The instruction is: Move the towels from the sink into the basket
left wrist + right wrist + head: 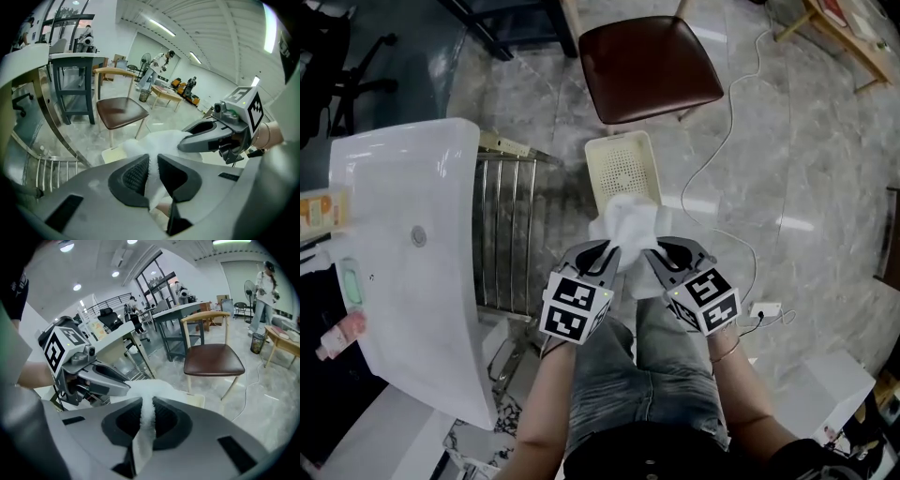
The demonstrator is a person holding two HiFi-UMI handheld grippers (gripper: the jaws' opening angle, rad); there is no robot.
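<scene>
The fingers [133, 174] of the left gripper [611, 255] are clenched on one edge of a white towel [628, 225]. The fingers [166, 420] of the right gripper [651, 258] pinch its other edge. The towel hangs bunched between them over the near end of a cream perforated basket [623, 139]. The basket stands on the marble floor [806, 169], between a brown-seated chair [649, 66] and the person's knees [647, 366]. A steel rack [502, 234] and the white sink [403, 234] lie to the left.

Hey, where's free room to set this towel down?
The basket looks empty at its far end, toward the chair; the towel, gripped by the left tool and right tool, covers its near end. Bare floor lies right of the basket, beyond a cable. The rack beside the sink crowds the left.
</scene>
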